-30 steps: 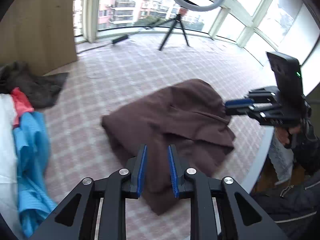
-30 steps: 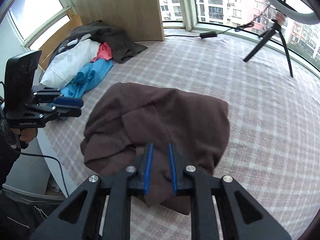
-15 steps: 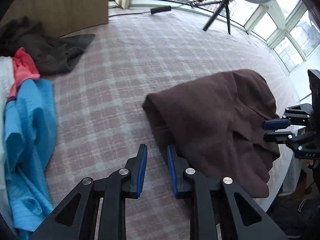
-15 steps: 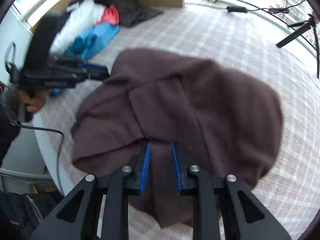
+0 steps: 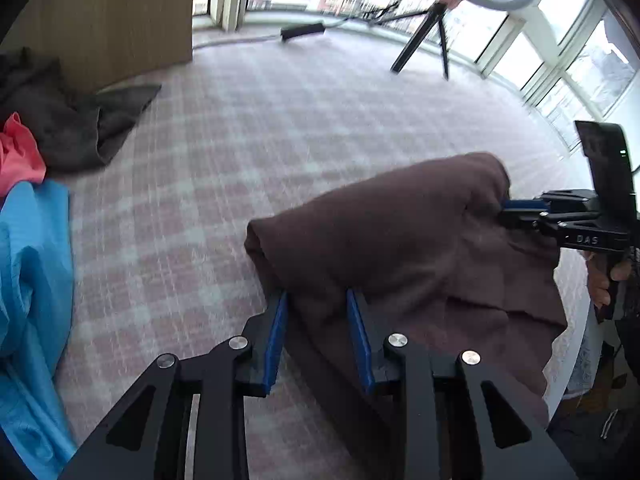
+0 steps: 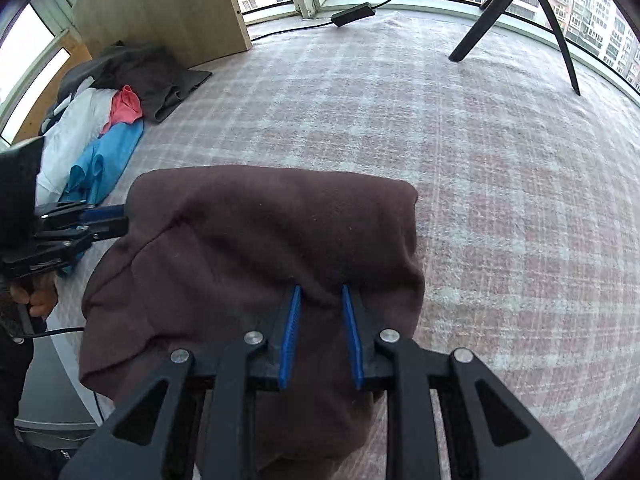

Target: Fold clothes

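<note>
A folded brown garment (image 5: 400, 240) lies on the plaid-covered table near its front edge; it also fills the lower left of the right wrist view (image 6: 256, 248). My left gripper (image 5: 316, 300) is open, its blue pads either side of the garment's left edge. My right gripper (image 6: 320, 292) is open with its pads at the garment's right edge; it also shows in the left wrist view (image 5: 505, 210), tips touching the cloth. The left gripper shows in the right wrist view (image 6: 120, 220) at the garment's other side.
A pile of clothes lies at the table's left: blue (image 5: 32, 280), pink (image 5: 18, 156), dark grey (image 5: 80, 120) and white (image 6: 76, 128). A wooden board (image 6: 160, 4) stands behind it. A ring-light tripod (image 6: 516, 12) and a cable box (image 6: 354, 13) stand by the windows.
Both grippers have moved in to opposite edges of the brown garment and their jaws have opened wider. The garment now looks more bunched into a compact fold.
</note>
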`<state>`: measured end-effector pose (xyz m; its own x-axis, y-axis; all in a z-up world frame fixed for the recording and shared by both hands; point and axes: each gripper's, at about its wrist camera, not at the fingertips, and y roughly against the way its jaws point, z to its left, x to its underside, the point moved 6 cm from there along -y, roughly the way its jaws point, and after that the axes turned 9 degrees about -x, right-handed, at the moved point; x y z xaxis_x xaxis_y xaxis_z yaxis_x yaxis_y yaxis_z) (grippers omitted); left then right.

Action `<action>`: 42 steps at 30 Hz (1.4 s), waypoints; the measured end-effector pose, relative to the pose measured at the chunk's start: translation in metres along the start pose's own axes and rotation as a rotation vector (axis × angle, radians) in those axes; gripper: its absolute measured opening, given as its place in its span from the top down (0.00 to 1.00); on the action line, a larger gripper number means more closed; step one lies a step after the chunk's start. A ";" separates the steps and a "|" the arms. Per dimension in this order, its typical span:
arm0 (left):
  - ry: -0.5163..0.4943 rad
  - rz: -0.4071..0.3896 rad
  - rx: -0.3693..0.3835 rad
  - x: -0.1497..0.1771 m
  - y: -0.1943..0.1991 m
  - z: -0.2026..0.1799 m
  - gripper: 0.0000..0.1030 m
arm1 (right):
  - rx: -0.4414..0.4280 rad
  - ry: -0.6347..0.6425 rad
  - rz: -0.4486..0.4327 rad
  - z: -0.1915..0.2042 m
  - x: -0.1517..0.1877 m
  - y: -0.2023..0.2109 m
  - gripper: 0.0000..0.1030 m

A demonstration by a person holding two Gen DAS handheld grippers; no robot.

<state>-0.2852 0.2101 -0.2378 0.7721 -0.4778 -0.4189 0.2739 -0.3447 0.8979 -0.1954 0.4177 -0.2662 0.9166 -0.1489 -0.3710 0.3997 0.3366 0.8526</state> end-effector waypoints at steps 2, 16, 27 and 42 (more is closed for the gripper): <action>0.050 0.017 -0.023 0.001 0.016 0.016 0.72 | -0.008 -0.009 0.021 -0.002 0.001 0.008 0.79; 0.402 0.153 0.201 0.018 0.025 -0.007 0.61 | -0.128 -0.226 0.004 -0.039 0.012 0.029 0.45; 0.307 0.206 0.104 0.019 -0.002 -0.028 0.53 | -0.130 -0.221 0.066 -0.036 0.017 -0.002 0.44; 0.315 0.197 -0.020 0.023 0.000 -0.022 0.40 | -0.118 -0.044 0.152 -0.011 0.023 -0.007 0.41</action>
<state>-0.2553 0.2167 -0.2442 0.9490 -0.2597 -0.1787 0.1114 -0.2540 0.9608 -0.1769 0.4220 -0.2851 0.9666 -0.1273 -0.2224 0.2563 0.4645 0.8477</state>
